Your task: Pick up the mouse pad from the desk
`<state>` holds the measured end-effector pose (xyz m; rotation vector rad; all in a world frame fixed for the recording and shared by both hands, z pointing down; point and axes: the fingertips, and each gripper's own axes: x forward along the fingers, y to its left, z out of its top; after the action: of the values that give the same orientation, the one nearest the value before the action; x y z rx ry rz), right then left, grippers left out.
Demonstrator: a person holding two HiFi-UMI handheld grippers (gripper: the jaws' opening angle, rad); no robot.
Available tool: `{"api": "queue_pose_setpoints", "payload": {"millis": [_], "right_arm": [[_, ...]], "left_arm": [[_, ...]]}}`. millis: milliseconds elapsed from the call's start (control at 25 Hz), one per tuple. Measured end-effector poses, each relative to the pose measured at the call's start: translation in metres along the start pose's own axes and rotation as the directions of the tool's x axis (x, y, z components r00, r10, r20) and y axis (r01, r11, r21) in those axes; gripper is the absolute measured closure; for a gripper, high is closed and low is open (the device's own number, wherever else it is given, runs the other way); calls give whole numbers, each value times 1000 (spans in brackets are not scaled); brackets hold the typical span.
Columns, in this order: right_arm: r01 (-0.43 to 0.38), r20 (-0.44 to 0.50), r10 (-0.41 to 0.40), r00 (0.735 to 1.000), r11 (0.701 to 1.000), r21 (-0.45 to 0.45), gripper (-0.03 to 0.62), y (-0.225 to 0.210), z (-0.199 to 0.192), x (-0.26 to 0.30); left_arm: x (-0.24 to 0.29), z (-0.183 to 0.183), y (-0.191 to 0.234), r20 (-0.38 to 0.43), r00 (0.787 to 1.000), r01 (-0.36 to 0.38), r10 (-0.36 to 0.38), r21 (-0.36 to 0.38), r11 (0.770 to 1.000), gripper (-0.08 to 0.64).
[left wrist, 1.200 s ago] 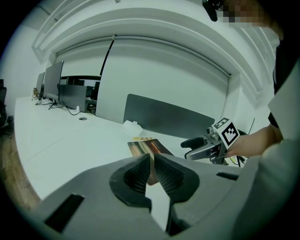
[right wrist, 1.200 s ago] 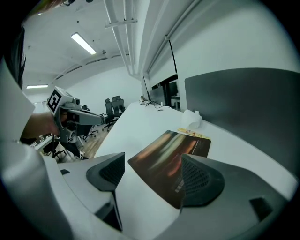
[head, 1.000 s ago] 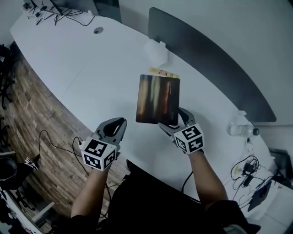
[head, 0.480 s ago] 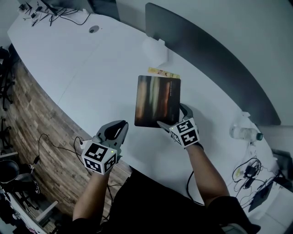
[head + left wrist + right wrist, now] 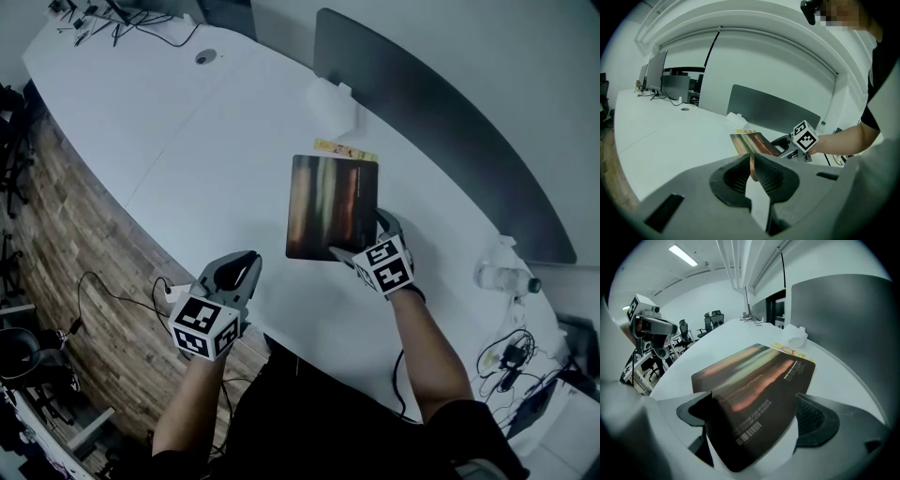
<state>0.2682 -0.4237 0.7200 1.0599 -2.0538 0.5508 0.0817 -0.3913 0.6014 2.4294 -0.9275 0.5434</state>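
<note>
Mouse pad point(image 5: 333, 208) lying flat on desk point(image 5: 216, 159), near corner sitting between jaws of right gripper point(image 5: 361, 236), jaws having just been opening wide, not pressing it; left gripper point(image 5: 246, 262) hanging closed, empty. Risk: thin pad sliding away if lower jaw is skating over edge while closing

Grey partition panel point(image 5: 441, 122), white box point(image 5: 336, 105) beside it, yellow packet point(image 5: 345, 150), plastic bottle point(image 5: 506, 277), tangled cables point(image 5: 122, 28)

Pad point(image 5: 333, 208) lay flat on desk point(image 5: 187, 141). Card point(image 5: 345, 149) touched pad's far edge. Tub point(image 5: 336, 103) sat behind card, just by screen point(image 5: 441, 122). Bottle point(image 5: 502, 277) stood well right of pad.
</note>
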Motion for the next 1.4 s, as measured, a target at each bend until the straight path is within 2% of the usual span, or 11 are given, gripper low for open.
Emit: {"api": "queue_pose_setpoints", "payload": {"millis": [360,720,800,1040,1120,1280,1400], "right_arm": [[-32,-21,30,999,997,-70,86,6,2,3],[-47,-20,45,999,995,-91,146,14,6,0],[-58,-16,56,998,993,-102,172,19,7,0],[-95,-8,95,995,986,-134,314,35,8,0],[-95,2,96,995,986,-136,338,37,10,0],[-93,-7,93,996,988,-120,383,39,8,-1],[-97,-1,97,995,991,-96,460,43,9,0]], "left_arm": [[-11,-12,-3,-1,1000,-9,9,-14,1000,526],[-21,-18,-6,-3,1000,-15,15,-30,999,526],[-22,-20,-5,-5,1000,-17,17,-34,999,526],[-23,-22,-8,-7,1000,-18,17,-39,999,526],[-23,-20,-10,-7,1000,-19,19,-37,999,526],[-28,-14,-12,1,1000,-24,24,-29,999,526],[-34,-10,-12,7,999,-31,31,-22,999,526]]}}
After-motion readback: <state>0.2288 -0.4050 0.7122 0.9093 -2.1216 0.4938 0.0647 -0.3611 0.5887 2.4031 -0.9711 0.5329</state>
